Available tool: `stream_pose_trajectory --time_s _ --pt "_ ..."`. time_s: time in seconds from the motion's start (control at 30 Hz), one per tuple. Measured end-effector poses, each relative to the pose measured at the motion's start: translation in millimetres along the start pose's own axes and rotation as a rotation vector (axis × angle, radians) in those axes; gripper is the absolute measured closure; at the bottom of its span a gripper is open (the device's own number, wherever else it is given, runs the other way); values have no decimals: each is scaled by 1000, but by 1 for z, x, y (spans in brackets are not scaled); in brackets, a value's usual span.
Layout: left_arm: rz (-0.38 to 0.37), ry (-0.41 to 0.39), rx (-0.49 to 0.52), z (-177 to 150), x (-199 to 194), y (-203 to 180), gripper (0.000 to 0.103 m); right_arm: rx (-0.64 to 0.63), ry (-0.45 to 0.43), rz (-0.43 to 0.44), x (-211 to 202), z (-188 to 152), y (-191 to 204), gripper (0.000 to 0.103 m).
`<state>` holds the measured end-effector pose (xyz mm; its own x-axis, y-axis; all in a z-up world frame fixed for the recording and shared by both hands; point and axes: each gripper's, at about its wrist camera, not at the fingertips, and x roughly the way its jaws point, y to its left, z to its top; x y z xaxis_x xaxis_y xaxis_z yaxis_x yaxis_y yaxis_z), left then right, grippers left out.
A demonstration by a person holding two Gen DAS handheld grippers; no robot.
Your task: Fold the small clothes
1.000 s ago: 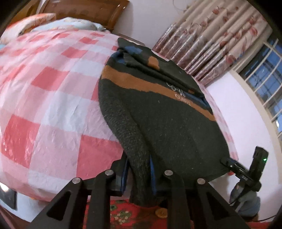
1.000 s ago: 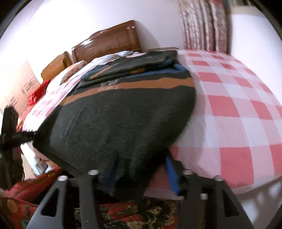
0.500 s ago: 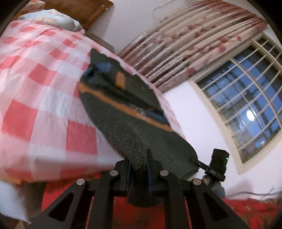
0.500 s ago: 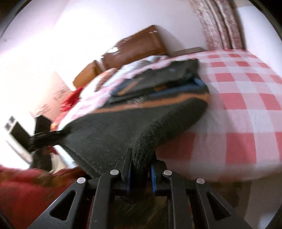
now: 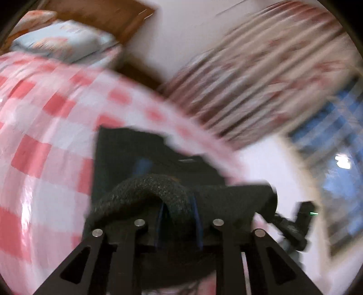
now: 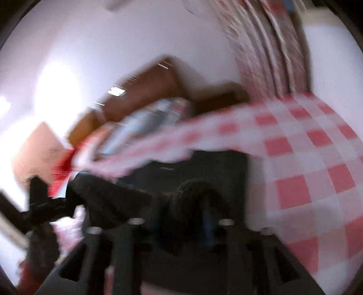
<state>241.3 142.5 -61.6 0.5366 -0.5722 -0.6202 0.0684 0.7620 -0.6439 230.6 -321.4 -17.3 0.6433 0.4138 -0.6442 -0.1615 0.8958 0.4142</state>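
Note:
A dark knit sweater [image 5: 145, 154] lies on the red-and-white checked bed sheet [image 5: 45, 136]. Its near hem is lifted and carried over the rest of the garment. My left gripper [image 5: 179, 215] has the thick rolled hem between its blue pads; its jaws are opening, and the knit still fills the gap. In the blurred right wrist view, my right gripper [image 6: 190, 215] is shut on the other end of the hem, above the sweater [image 6: 215, 168]. The stretched hem runs between the two grippers. The sweater's orange stripe is hidden.
Pillows [image 5: 63, 43] and a wooden headboard [image 5: 102, 18] are at the far end of the bed. A patterned curtain [image 5: 261, 79] and a window [image 5: 329, 158] are on the right. The checked sheet [image 6: 306, 158] spreads out right of the sweater.
Both grippers have swung up and forward over the bed with the hem, doubling the sweater over itself; the orange stripe is now covered. The left jaws stand wider than half a second ago.

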Motion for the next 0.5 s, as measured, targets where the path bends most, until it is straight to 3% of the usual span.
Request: stream_pose_trajectory --time_s 0.07,0.1,0.2,0.33,0.47,0.5 --pt "75 58 -31 1 28 14 79 50 34 -33 21 -3 -9 0" --pt "53 43 -38 -3 33 21 77 60 31 -19 27 -11 -12 0" --pt "9 -22 25 -20 26 22 77 -67 -33 -30 25 -25 -5 0" --pt "-22 -51 24 -32 6 27 77 -143 -20 -63 20 -28 3 0" --pt "-2 -243 -25 -39 -38 39 76 -150 -14 -112 14 -29 -16 0" --pt "5 -261 -46 -37 -43 43 76 -142 -3 -138 16 -29 -21 0"
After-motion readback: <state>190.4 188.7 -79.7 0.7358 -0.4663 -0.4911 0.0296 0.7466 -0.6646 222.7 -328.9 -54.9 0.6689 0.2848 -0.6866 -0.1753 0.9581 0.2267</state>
